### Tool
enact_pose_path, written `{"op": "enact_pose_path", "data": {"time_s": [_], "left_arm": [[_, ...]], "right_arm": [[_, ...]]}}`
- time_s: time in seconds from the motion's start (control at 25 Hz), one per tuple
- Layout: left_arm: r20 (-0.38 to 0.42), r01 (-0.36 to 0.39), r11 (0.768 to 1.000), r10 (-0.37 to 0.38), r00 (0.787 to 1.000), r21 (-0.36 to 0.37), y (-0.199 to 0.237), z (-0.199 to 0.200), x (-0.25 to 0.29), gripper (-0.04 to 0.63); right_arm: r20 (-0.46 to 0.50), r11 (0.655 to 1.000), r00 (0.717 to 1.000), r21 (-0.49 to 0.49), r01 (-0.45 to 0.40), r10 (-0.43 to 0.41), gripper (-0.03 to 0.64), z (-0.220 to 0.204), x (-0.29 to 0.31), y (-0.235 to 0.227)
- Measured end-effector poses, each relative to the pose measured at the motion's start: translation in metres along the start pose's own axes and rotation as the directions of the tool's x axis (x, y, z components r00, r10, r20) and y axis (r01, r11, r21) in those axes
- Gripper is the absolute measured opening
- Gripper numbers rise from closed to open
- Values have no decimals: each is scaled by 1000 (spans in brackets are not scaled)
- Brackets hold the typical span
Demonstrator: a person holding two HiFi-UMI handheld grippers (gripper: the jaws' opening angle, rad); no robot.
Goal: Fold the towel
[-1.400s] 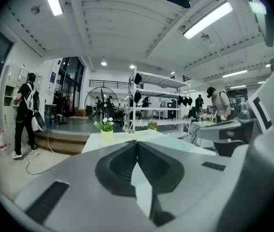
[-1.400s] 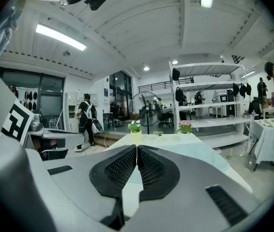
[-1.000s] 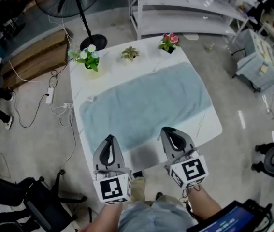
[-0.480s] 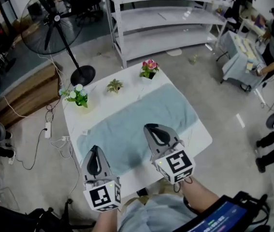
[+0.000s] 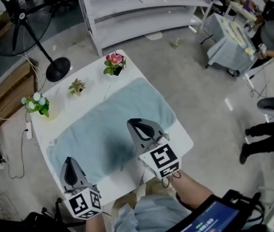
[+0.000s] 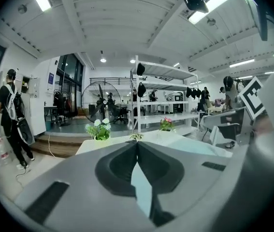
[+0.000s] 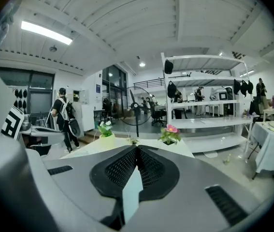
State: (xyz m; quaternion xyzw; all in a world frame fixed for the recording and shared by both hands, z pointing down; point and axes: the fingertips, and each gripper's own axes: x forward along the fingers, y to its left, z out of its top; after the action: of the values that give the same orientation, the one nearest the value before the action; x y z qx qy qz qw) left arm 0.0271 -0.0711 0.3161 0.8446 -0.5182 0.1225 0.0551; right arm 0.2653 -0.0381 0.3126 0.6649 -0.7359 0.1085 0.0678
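A light blue towel (image 5: pixel 108 124) lies spread flat along the white table (image 5: pixel 94 74). My right gripper (image 5: pixel 131 123) hangs shut over the towel's near edge, about midway along it, with nothing in it. At the towel's near left corner my left gripper (image 5: pixel 67 159) is also shut and holds nothing. In the left gripper view the jaws (image 6: pixel 137 142) meet at the tips, and the towel (image 6: pixel 194 146) shows pale blue to the right. The right gripper view has its jaws (image 7: pixel 137 148) closed, pointing along the table toward the plants.
Three small potted plants stand along the table's far edge: pink flowers (image 5: pixel 114 62), a green one (image 5: pixel 77 86), white flowers (image 5: pixel 38 103). A floor fan (image 5: pixel 30 28), metal shelving (image 5: pixel 141 8), a draped side table (image 5: pixel 228 33) and people (image 5: pixel 267 134) surround the table.
Both grippers have slid left along the towel's near edge, the right one from the right end to the middle, the left one to the left corner. The head view has swung right.
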Motion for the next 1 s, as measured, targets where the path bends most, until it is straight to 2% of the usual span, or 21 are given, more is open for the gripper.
{"op": "enact_pose_path", "data": {"time_s": [0.12,0.28,0.44,0.52,0.64,0.76,0.92,1.0], "left_arm": [[-64,-5,1000,6,998,17,-13,-19,16,8],[-103,-5,999,10,995,52,-30,-41,48,8],[-177,5,998,7,984,68,-39,-67,64,8],[-197,7,997,8,980,72,-46,-74,73,8],[-218,14,997,4,976,81,-57,-83,85,8],[-227,24,996,-4,974,83,-64,-91,92,8],[-247,23,997,-4,969,72,-72,-92,97,8],[-241,17,997,0,970,70,-73,-91,99,8]], "right_arm": [[-70,999,997,30,44,-42,20,-36,-2,-44],[-133,992,984,22,121,-117,21,-76,-3,-115],[-245,978,947,-69,199,-210,25,-120,-23,-168],[-298,975,929,-74,208,-220,43,-138,-30,-189],[-388,981,906,22,191,-168,113,-165,-38,-206],[-414,977,906,144,157,-85,156,-184,-37,-210],[-410,953,912,279,118,7,160,-195,-35,-208],[-403,949,915,298,105,26,122,-195,-34,-208]]}}
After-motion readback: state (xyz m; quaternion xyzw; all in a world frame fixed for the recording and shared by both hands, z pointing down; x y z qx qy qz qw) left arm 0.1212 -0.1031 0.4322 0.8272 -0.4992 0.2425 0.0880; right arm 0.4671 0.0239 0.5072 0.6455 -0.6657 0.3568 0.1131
